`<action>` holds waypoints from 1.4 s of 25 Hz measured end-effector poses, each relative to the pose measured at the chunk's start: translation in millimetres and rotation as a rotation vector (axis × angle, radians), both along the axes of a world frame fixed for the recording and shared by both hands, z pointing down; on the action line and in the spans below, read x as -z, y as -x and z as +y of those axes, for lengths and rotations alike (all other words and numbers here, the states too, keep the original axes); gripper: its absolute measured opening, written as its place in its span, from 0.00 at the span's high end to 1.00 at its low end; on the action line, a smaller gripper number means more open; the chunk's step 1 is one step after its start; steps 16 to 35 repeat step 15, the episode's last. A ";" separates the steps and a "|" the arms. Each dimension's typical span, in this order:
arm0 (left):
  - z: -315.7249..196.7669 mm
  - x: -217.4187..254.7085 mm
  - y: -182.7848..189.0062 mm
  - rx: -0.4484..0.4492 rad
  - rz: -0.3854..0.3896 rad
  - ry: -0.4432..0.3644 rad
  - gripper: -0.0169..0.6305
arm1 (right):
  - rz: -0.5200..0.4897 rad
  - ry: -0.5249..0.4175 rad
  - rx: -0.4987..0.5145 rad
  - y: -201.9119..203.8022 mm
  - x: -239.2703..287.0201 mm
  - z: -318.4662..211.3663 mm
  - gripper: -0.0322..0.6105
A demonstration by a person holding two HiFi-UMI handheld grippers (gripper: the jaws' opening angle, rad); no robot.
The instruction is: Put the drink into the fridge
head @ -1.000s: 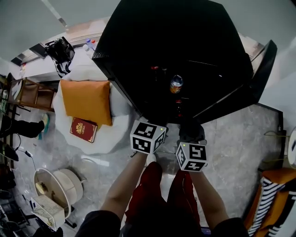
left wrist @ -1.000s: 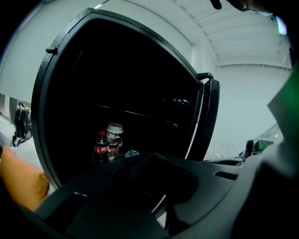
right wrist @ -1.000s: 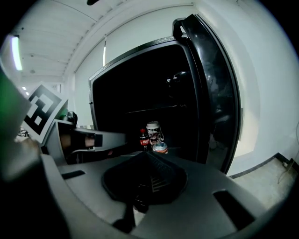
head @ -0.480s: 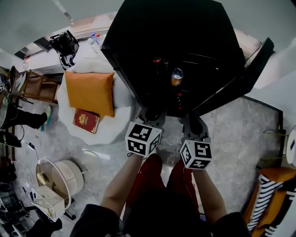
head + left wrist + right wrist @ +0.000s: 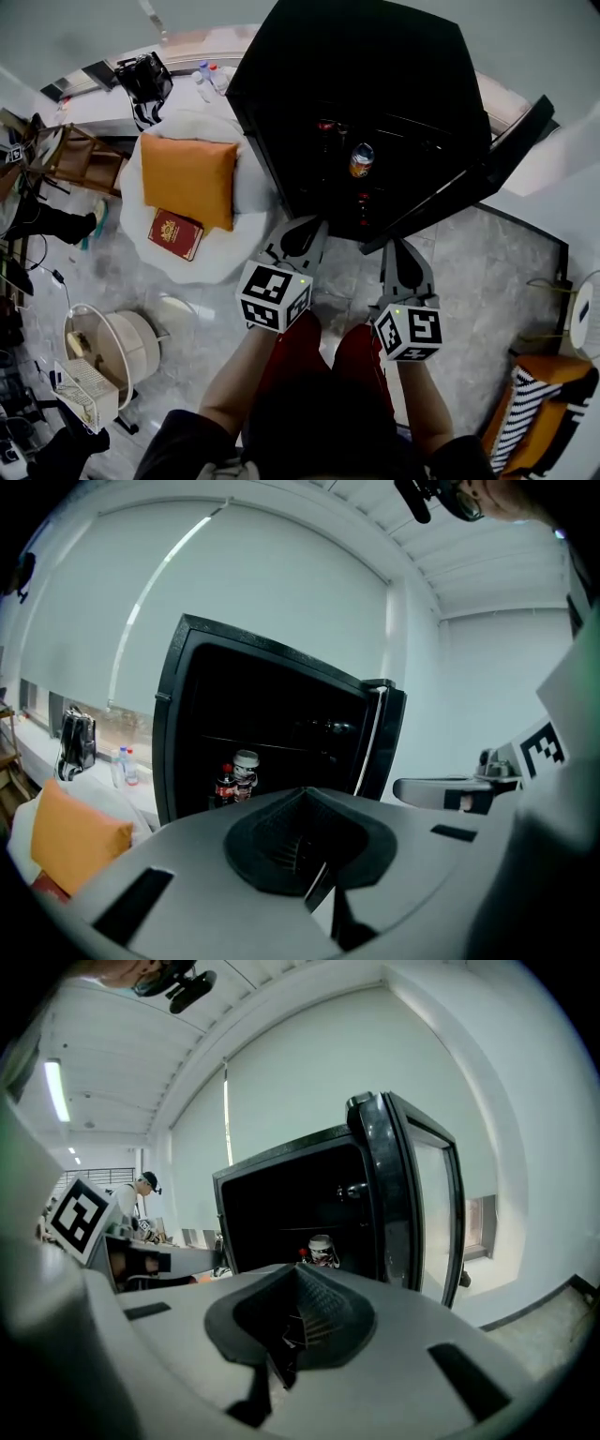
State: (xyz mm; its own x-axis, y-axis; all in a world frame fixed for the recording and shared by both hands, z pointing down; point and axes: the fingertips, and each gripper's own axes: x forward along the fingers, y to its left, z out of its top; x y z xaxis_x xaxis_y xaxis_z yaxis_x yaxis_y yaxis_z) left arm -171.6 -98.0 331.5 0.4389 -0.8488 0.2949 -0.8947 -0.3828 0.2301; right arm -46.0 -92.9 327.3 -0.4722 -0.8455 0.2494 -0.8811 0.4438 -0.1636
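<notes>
Drink [image 5: 361, 159] in open fridge [image 5: 375, 66] — dark inside, label unreadable

Orange cushion [image 5: 187, 178], red book [image 5: 174, 234]

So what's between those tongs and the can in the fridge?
Nothing but open air. In both gripper views the shut, empty left tongs and right tongs face the open fridge, with the can standing inside.
</notes>
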 end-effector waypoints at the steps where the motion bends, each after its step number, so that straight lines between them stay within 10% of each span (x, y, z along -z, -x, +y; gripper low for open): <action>1: 2.7 2.9 1.4 0.007 0.003 -0.001 0.96 | -0.006 -0.010 0.003 -1.7 5.8 2.0 0.93; 35: 29.6 37.0 21.2 0.069 0.012 -0.043 0.96 | -0.059 -0.102 0.015 -21.1 61.8 19.2 0.93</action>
